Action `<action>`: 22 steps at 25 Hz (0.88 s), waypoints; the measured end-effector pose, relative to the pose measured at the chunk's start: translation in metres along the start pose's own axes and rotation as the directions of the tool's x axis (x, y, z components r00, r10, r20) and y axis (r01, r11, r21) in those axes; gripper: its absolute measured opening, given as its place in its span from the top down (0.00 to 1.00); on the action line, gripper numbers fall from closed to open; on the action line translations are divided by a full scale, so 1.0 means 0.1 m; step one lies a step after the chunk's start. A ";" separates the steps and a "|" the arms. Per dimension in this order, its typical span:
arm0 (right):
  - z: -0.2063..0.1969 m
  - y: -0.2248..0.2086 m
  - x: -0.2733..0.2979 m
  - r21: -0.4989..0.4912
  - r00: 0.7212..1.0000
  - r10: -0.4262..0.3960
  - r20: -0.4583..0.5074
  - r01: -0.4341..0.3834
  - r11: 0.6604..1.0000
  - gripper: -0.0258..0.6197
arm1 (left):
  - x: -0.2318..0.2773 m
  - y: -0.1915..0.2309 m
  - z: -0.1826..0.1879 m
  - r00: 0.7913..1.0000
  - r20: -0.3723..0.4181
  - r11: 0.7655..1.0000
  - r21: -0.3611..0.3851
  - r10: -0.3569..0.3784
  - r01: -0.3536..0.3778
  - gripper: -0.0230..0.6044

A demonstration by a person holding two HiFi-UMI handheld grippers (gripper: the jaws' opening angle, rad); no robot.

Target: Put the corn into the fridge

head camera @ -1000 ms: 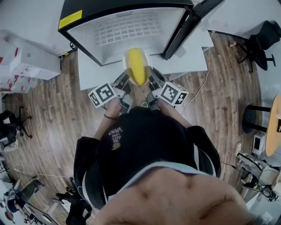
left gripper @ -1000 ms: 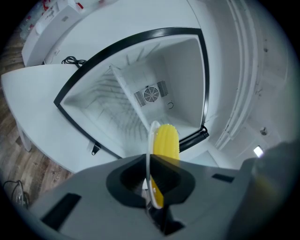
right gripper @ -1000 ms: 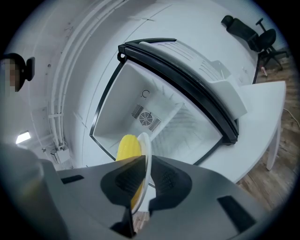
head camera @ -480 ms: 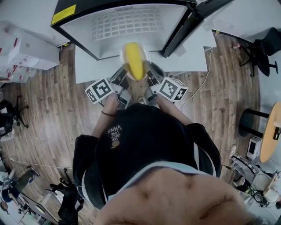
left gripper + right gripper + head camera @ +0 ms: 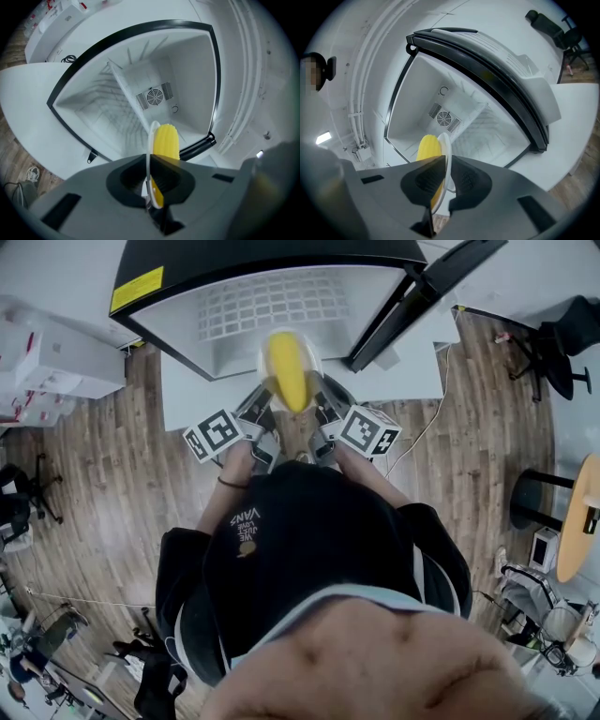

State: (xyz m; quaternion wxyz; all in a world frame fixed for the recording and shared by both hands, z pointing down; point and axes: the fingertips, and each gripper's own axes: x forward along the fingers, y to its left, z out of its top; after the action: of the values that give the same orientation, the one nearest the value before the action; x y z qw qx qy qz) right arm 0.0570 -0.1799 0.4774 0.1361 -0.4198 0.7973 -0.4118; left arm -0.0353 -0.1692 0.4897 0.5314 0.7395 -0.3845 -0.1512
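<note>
At the left edge of the plate (image 5: 265, 360), the left gripper (image 5: 265, 407) pinches the rim thinly, its jaws closed on the white edge and nothing else. Between the 2 grippers, the corn (image 5: 287, 371) lies loose along the plate, held in the air just before the open fridge (image 5: 202, 343) and not yet inside. The right gripper (image 5: 323, 409) nips the opposite rim the same way. With only 2 narrow edge grips, uneven hands could tilt the plate and roll the corn off, or the smooth rim could slip from a jaw. Farther right, the door (image 5: 412, 296) stands close, so a wide push could knock it.
</note>
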 end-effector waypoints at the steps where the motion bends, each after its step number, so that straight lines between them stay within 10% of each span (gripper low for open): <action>1: 0.01 0.00 0.03 0.000 1.000 -0.003 0.001 0.003 1.000 0.91 | 0.01 0.01 0.03 1.000 -0.001 1.000 -0.001 -0.001 0.001 0.91; 22: 0.13 0.07 0.59 0.004 1.000 -0.009 0.003 0.009 1.000 0.91 | 0.14 0.15 0.54 1.000 -0.002 0.999 -0.034 -0.019 0.019 0.91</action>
State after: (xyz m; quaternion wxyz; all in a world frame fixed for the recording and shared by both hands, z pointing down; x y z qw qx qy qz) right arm 0.0242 -0.2307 0.4716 0.1365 -0.4238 0.7943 -0.4133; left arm -0.0662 -0.2175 0.4851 0.5428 0.7343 -0.3742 -0.1617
